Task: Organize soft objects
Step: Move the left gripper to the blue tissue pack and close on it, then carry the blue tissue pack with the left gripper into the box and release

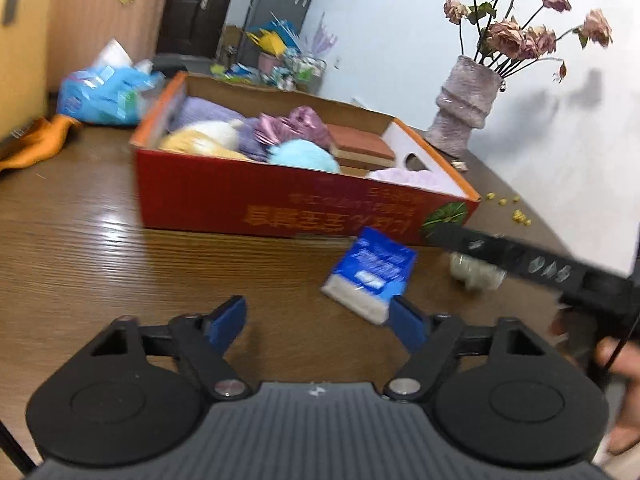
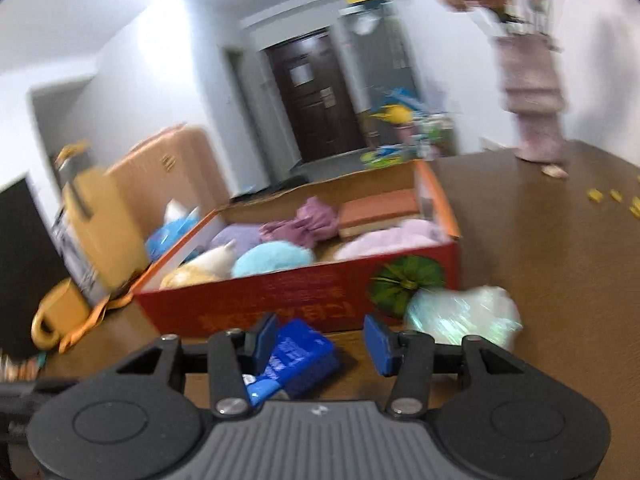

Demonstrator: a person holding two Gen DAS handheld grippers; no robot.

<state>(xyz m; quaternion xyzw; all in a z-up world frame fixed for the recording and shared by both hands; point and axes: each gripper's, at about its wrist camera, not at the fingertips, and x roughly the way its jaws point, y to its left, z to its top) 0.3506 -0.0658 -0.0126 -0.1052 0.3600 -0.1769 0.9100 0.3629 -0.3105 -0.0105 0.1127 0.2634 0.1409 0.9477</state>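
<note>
flanking the red box (image 1: 280, 204): vase (image 1: 464, 108), tissue pack (image 1: 370, 276).

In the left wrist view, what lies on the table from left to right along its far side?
Orange cloth → blue plastic bag → red cardboard box → vase of dried roses → yellow bits.

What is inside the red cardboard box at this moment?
The red cardboard box holds a yellow plush, a light blue plush, crumpled purple fabric, lavender cloths and a brick-coloured block. Whatever lies beneath them is covered.
</note>
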